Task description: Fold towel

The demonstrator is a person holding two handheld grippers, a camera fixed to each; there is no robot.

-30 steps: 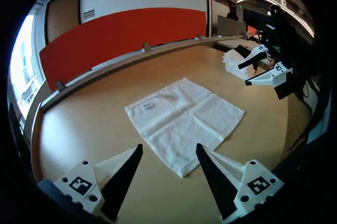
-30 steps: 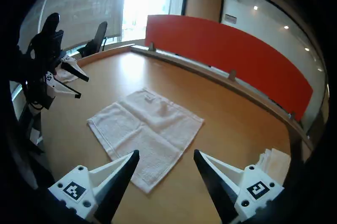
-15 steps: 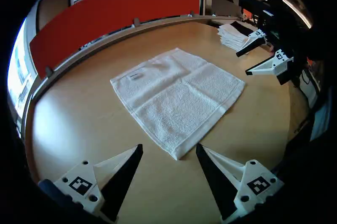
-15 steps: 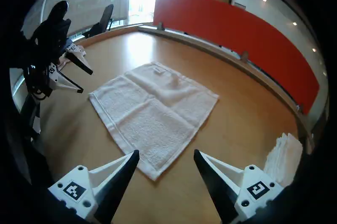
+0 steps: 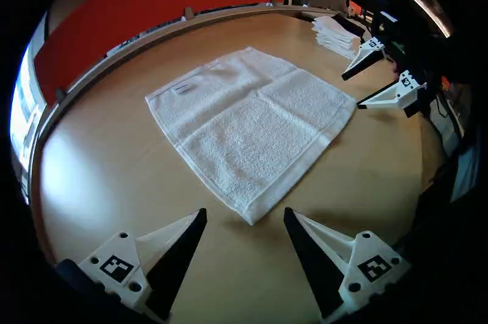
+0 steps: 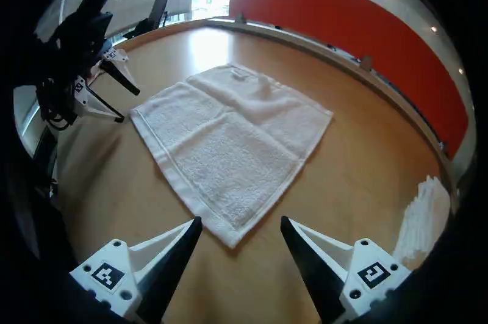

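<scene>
Wooden table [image 5: 104, 153] bearing flat white towel [image 5: 250, 116], a corner lying just ahead of left gripper [image 5: 244, 211] and of right gripper [image 6: 240, 220], both spread wide and empty; likely fault: corners pushed rather than pinched, bunching cloth, skewing fold.

In the left gripper view, your towel [image 5: 250, 122] lay flat on the table [image 5: 110, 165] at mid-frame, its nearest corner just above your left gripper [image 5: 244, 210] at the bottom. Your right gripper [image 5: 352, 92] was at the right edge, near the towel's right corner, with a stack of towels [image 5: 334, 34] behind it at upper right. A divider panel [image 5: 152, 0] ran along the table's far edge across the top.
</scene>
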